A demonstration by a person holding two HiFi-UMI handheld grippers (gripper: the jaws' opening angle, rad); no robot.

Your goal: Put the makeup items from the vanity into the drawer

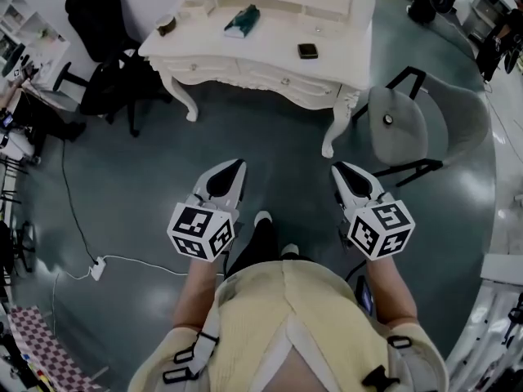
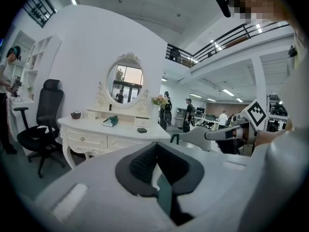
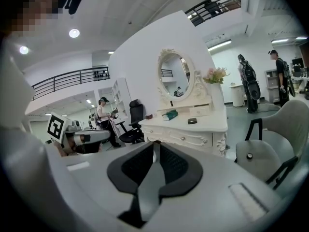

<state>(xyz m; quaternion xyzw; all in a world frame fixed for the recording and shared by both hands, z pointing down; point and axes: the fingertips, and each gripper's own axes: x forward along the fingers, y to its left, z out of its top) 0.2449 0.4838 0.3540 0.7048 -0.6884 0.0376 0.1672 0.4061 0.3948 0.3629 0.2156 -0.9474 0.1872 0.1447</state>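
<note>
The white vanity (image 1: 270,64) stands across the grey floor, well ahead of both grippers, and its front drawers (image 1: 284,80) are closed. On its top lie a teal makeup item (image 1: 243,20), a small black compact (image 1: 307,51) and a little dark bowl (image 1: 165,25). The teal item (image 2: 111,121) and compact (image 2: 142,130) also show in the left gripper view, and the teal item (image 3: 169,114) and compact (image 3: 192,121) in the right gripper view. My left gripper (image 1: 238,167) and right gripper (image 1: 337,170) hover side by side over the floor, pointing at the vanity. Both are shut and hold nothing.
A grey chair (image 1: 409,125) stands right of the vanity and a black office chair (image 1: 106,47) to its left. A white cable with a power strip (image 1: 96,268) lies on the floor at left. An oval mirror (image 2: 124,81) tops the vanity. Other people stand in the background.
</note>
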